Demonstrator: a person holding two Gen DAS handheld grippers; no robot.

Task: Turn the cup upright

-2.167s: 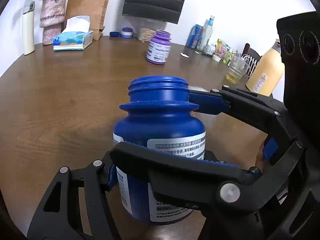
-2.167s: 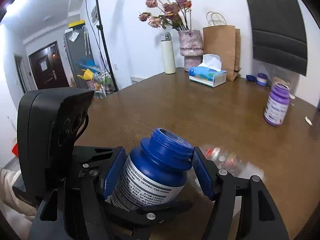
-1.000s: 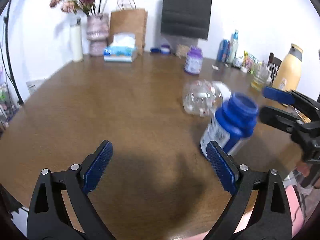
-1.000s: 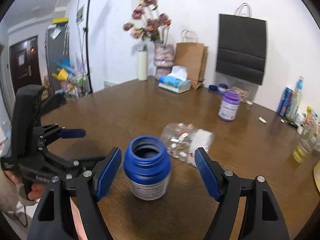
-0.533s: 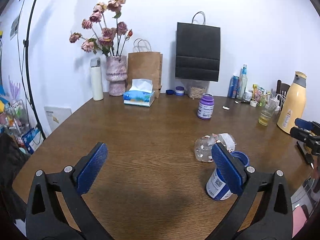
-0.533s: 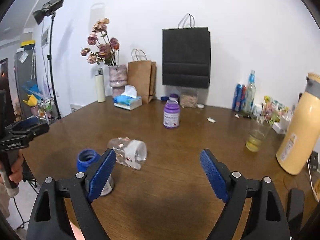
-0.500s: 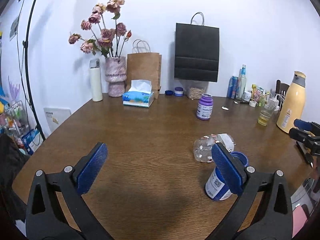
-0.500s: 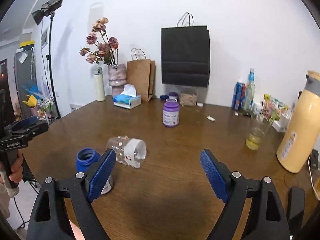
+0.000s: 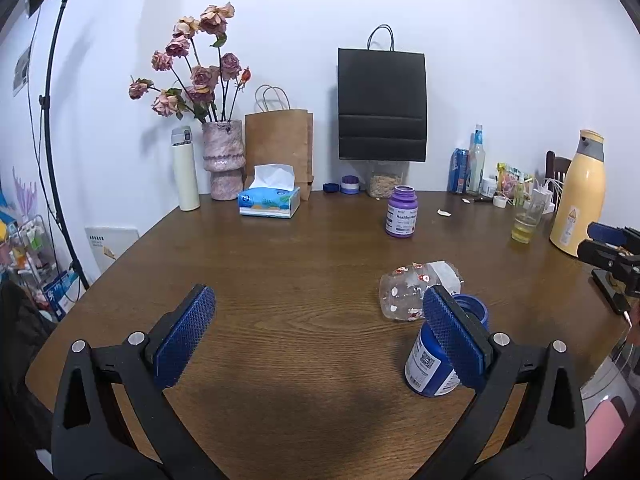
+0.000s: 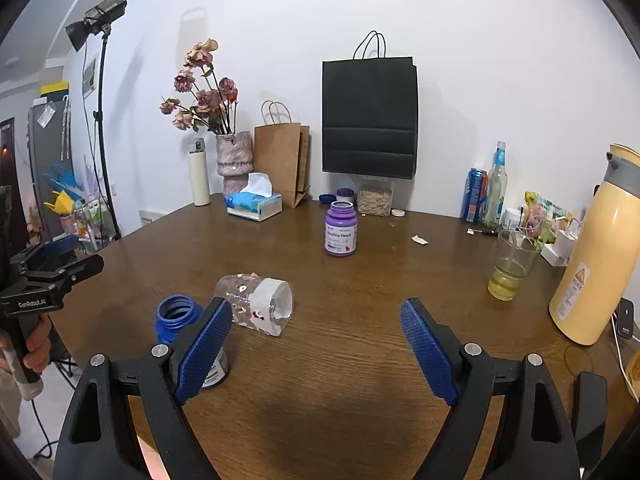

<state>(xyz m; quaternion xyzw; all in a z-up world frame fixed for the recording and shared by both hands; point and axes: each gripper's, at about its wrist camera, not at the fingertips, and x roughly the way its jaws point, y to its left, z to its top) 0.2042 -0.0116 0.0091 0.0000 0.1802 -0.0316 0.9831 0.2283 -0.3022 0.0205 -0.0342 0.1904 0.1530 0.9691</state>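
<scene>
The left gripper (image 9: 320,332) was held above the near edge of the desk (image 9: 280,264) with its fingers (image 9: 184,336) spread wide and nothing between them. The right gripper (image 10: 316,354) was likewise wide apart and empty.

The blue bottle (image 9: 434,364) stood upright on the desk with its mouth open and no cap on it. In the left wrist view it sat behind the right-hand finger; in the right wrist view the same bottle (image 10: 176,316) sat behind the left-hand finger. Its contents could not be seen.

The clear cup (image 10: 256,304) lay on its side just beside the blue bottle, its open end turned toward the right gripper's camera. It carried small red and white printed marks and a white band near the rim. It appeared to hold nothing.

Farther back, a purple bottle (image 10: 341,230) stood upright in the middle of the desk. A drinking glass (image 10: 510,264) near the right edge held a shallow layer of yellow liquid, next to a tall yellow flask (image 10: 596,248). A tissue box (image 9: 269,200) had one tissue pulled up. A vase (image 9: 222,160) held dried roses. A clear jar (image 10: 375,198) under the black bag (image 10: 370,118) contained light brown pieces.
</scene>
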